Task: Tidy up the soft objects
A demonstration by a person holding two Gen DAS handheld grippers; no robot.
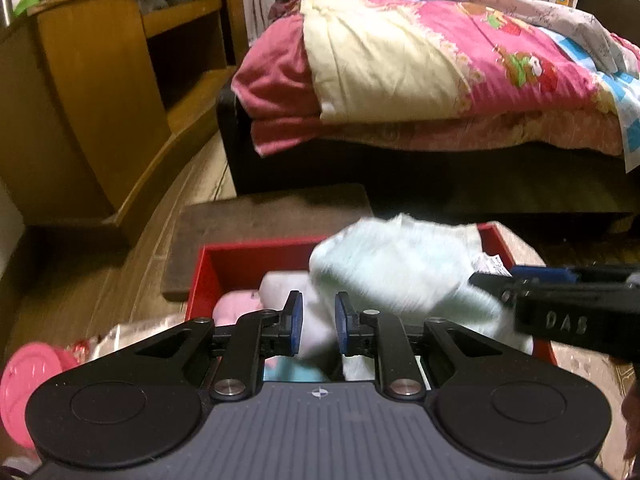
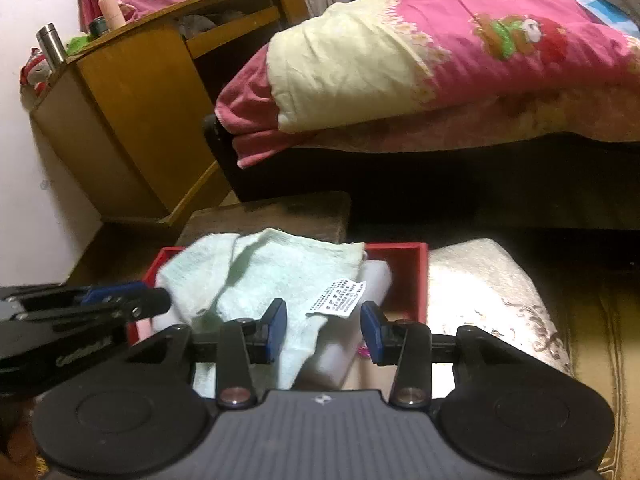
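A pale green towel (image 1: 400, 268) (image 2: 280, 268) lies crumpled over an open red box (image 1: 240, 256) (image 2: 412, 280) on the floor, its white label (image 2: 340, 296) facing up. Under it in the box are a white folded cloth (image 2: 376, 280) and a pink soft item (image 1: 232, 308). My left gripper (image 1: 318, 320) hovers over the box's near side, jaws slightly apart, with cloth behind the gap and no pad pressing on it. My right gripper (image 2: 324, 330) stands open above the towel's labelled end. Each gripper shows at the edge of the other's view.
A cream patterned cushion (image 2: 488, 292) lies right of the box. A dark mat (image 1: 260, 216) sits behind it. Beyond are a bed with a pink quilt (image 1: 440, 60) and a wooden cabinet (image 1: 100, 100) to the left. A pink round object (image 1: 28, 368) lies near left.
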